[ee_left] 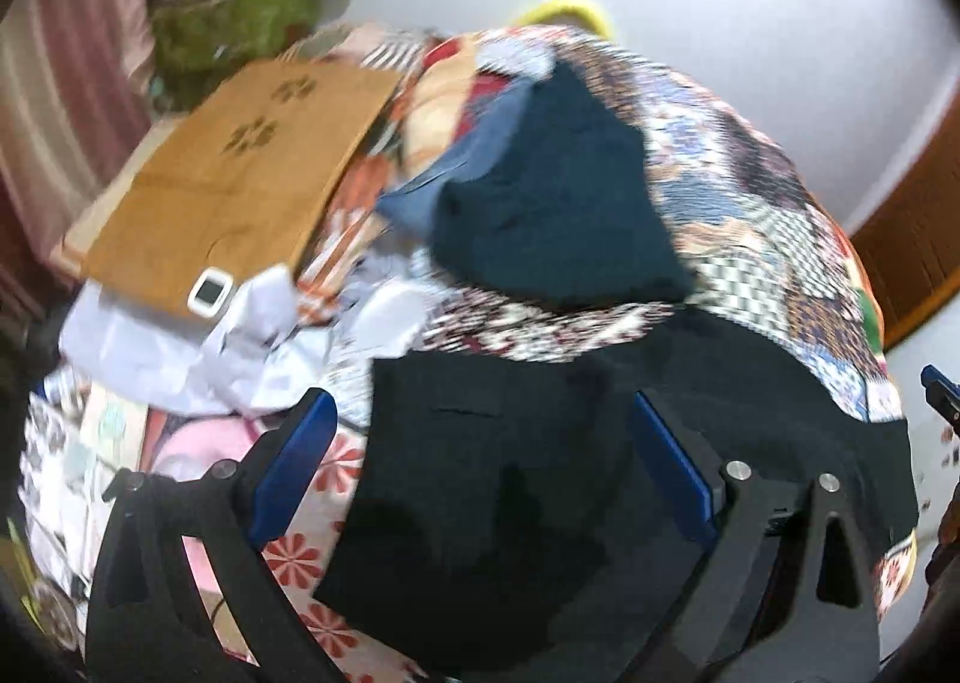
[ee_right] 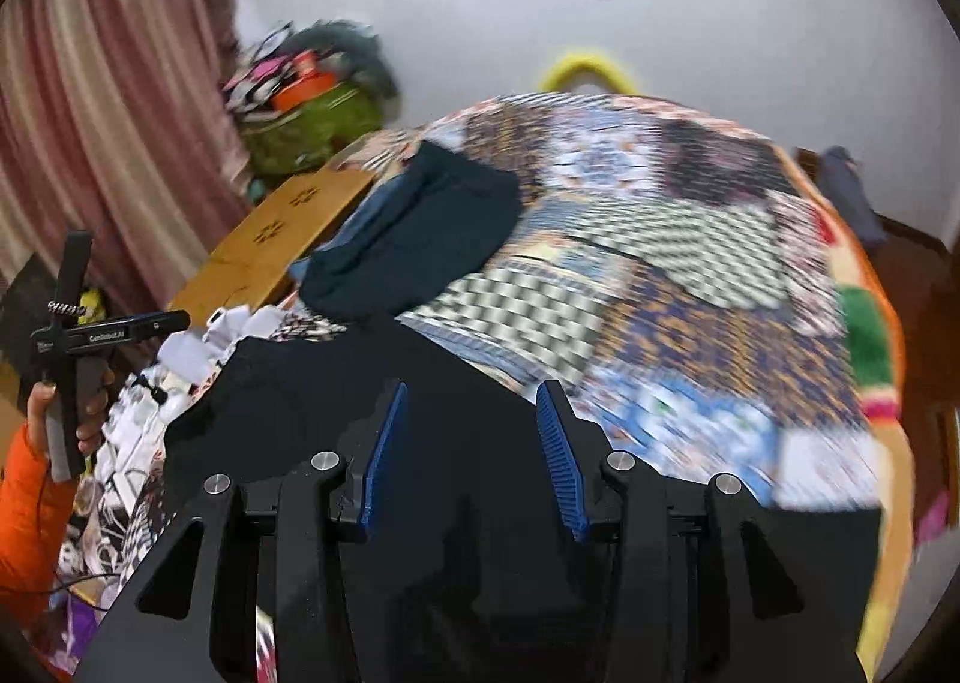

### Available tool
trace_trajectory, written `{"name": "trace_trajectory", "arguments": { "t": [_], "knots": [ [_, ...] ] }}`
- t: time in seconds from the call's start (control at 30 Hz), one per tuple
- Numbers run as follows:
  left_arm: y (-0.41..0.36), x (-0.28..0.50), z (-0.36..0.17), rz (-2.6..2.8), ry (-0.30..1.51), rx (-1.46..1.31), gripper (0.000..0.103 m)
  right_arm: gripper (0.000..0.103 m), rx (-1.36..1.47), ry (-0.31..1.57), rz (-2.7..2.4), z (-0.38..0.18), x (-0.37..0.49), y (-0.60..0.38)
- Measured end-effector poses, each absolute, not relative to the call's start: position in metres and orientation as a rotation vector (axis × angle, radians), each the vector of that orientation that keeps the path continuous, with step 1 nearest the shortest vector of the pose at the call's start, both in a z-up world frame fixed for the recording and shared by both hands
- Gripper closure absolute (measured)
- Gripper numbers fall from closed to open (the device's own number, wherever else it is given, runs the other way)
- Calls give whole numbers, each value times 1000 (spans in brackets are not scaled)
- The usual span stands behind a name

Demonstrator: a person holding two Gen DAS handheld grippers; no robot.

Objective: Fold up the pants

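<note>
Black pants [ee_left: 510, 473] lie flat on a patchwork bedspread [ee_left: 750, 191], just under and ahead of both grippers. My left gripper [ee_left: 480, 413] is open, its blue-padded fingers [ee_left: 300, 455] spread wide above the pants' left edge. My right gripper [ee_right: 471, 413] is open too, above the pants [ee_right: 336, 383] near their far edge. A stack of folded dark teal and blue clothes [ee_left: 540, 191] lies farther back; it also shows in the right wrist view [ee_right: 414, 239]. The left gripper's handle [ee_right: 72, 323] shows there, held by a hand in an orange sleeve. Both views are blurred.
A brown cardboard sheet [ee_left: 240, 167] with a small white device [ee_left: 210, 290] lies left, over white cloth [ee_left: 180, 347]. A green bag of clutter [ee_left: 240, 17] stands by the pink curtain [ee_left: 54, 83]. A white wall is behind, with wooden furniture [ee_left: 918, 239] to the right.
</note>
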State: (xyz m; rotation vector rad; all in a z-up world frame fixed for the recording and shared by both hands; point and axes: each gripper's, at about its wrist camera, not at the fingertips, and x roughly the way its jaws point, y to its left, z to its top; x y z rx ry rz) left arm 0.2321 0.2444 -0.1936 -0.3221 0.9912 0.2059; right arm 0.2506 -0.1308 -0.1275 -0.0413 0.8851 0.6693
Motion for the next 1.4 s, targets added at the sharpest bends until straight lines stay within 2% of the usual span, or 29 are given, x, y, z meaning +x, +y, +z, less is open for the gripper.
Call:
{"name": "trace_trajectory", "arguments": {
  "t": [0.17, 0.2, 0.3, 0.43, 0.53, 0.57, 0.63, 0.67, 0.73, 0.83, 1.03, 1.2, 1.27, 1.33, 1.4],
  "knots": [
    [280, 246, -241, 187, 1087, -441, 6, 62, -90, 963, 767, -154, 282, -74],
    [284, 250, -250, 174, 1105, -459, 9, 62, -96, 979, 781, -158, 286, -65],
    [288, 264, -280, 143, 1181, -510, 30, 62, -126, 1044, 815, -178, 307, -33],
    [286, 275, -309, 60, 1238, -597, 38, 62, -165, 1119, 842, -207, 328, 5],
    [279, 276, -307, 30, 1203, -579, 42, 62, -172, 1159, 875, -223, 337, 28],
    [277, 276, -306, 20, 1194, -574, 45, 64, -176, 1173, 891, -226, 338, 34],
    [274, 275, -305, 30, 1190, -539, 62, 80, -230, 1170, 902, -232, 335, 48],
    [274, 276, -306, 26, 1189, -533, 65, 90, -259, 1171, 893, -234, 334, 52],
    [275, 275, -305, 30, 1183, -515, 74, 93, -271, 1167, 894, -237, 334, 54],
    [274, 272, -296, 98, 1158, -420, 79, 97, -257, 1141, 867, -236, 337, 47],
    [261, 269, -294, 195, 1147, -260, 79, 98, -312, 1089, 794, -236, 334, 50],
    [268, 259, -274, 247, 1143, -280, 72, 97, -265, 1019, 715, -209, 330, 33],
    [267, 249, -260, 245, 1113, -284, 64, 97, -185, 1041, 737, -195, 329, 15],
    [266, 235, -244, 236, 1077, -300, 46, 95, -170, 1028, 733, -183, 320, -1],
    [263, 220, -229, 232, 1043, -310, 36, 86, -192, 999, 738, -173, 305, -17]
  ]
}}
